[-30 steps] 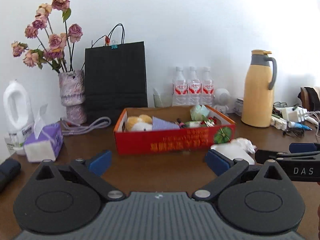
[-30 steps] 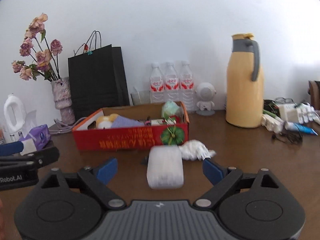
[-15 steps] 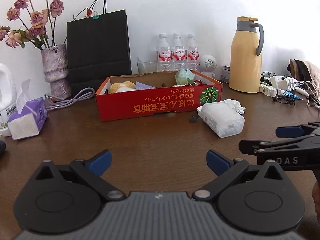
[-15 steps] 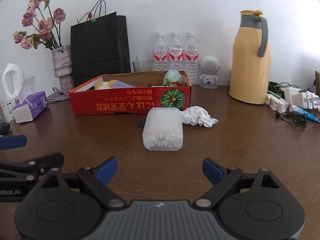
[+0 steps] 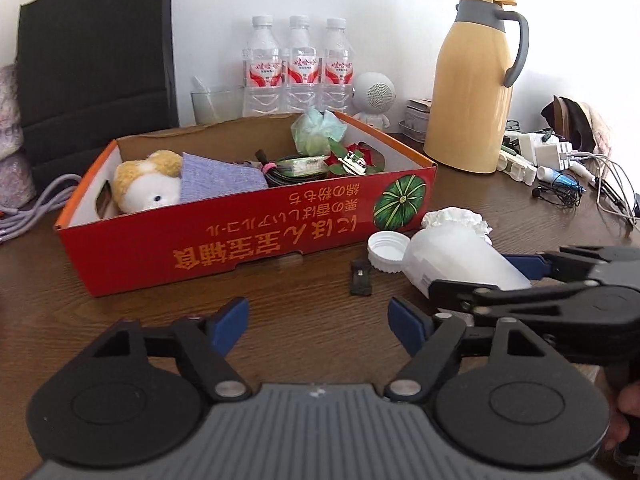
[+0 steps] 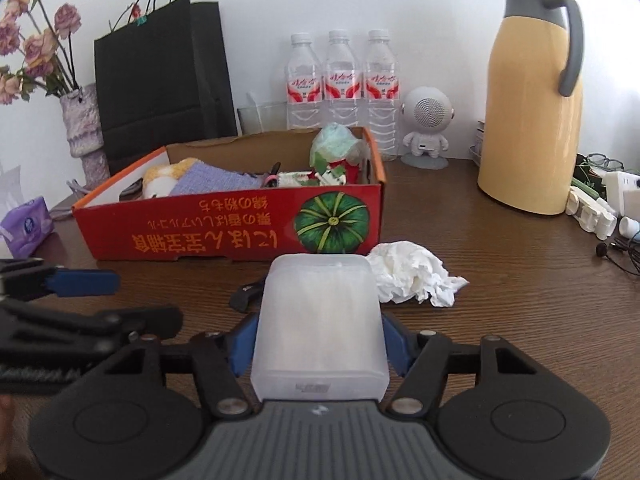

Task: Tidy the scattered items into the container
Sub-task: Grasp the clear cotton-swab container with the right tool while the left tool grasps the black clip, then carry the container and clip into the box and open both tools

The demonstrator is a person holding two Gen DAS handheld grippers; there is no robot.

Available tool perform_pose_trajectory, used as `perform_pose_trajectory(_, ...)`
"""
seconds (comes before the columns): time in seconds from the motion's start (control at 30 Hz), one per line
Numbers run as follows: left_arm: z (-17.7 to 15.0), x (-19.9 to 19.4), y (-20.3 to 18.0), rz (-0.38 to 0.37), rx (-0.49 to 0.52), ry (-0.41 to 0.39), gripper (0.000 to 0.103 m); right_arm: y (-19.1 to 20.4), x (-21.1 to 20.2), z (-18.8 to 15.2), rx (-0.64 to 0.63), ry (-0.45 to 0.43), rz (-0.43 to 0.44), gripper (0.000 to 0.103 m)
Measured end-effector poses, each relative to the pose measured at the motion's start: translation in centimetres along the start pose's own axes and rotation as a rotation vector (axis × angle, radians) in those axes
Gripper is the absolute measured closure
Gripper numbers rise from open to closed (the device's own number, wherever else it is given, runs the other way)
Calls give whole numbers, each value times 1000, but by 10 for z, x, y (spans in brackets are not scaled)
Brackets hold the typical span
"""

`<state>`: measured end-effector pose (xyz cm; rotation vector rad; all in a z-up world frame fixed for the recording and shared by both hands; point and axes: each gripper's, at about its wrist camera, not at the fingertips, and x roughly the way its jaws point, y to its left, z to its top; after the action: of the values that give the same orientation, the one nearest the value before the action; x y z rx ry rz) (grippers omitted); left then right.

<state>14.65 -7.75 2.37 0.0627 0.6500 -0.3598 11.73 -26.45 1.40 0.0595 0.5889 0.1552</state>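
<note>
Right gripper (image 6: 318,346) closing around translucent jar (image 6: 320,320) just in front of red box (image 6: 232,228), pads at its sides; left gripper (image 5: 318,322) closing, nothing between.

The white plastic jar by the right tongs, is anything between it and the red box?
Nothing visible blocks it. The white plastic jar lies between the closing right tongs, directly before the red box. The crumpled tissue lies to its right, a small black clip to its left.
</note>
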Motion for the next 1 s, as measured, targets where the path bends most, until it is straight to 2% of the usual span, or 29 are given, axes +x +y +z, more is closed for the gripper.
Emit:
perform_pose_trajectory(0.1, 13, 27, -3, -60, -20, 33, 34, -22, -29, -2, 44, -97, -10, 40)
perform_pose_trajectory(0.2, 18, 52, -18, -20, 16, 60, 50, -41, -47, -8, 96, -169, -21, 40)
perform_pose_trajectory(0.3, 15, 60, -29, 4, 60, 53, 70, -41, -53, -13, 52, -226, -52, 40)
perform_pose_trajectory(0.33, 15, 60, -30, 8, 69, 51, 89, -39, -55, -13, 38, -243, -55, 40)
perform_pose_trajectory(0.47, 15, 48, -18, -1, -6, 43, 91, -33, -54, -13, 10, -262, -4, 40)
perform_pose_trajectory(0.67, 17, -28, 21, 185, -74, -124, 91, -17, -59, -16, -79, -276, 9, 40)
perform_pose_trajectory(0.8, -2, -84, 33, 275, -113, -192, 91, 1, -65, -16, -132, -276, 11, 40)
perform_pose_trajectory(0.87, -16, -107, 32, 286, -135, -203, 91, 13, -74, -16, -149, -282, 19, 40)
perform_pose_trajectory(1.0, -43, -140, 24, 272, -197, -204, 91, 36, -99, -21, -98, -274, 73, 40)
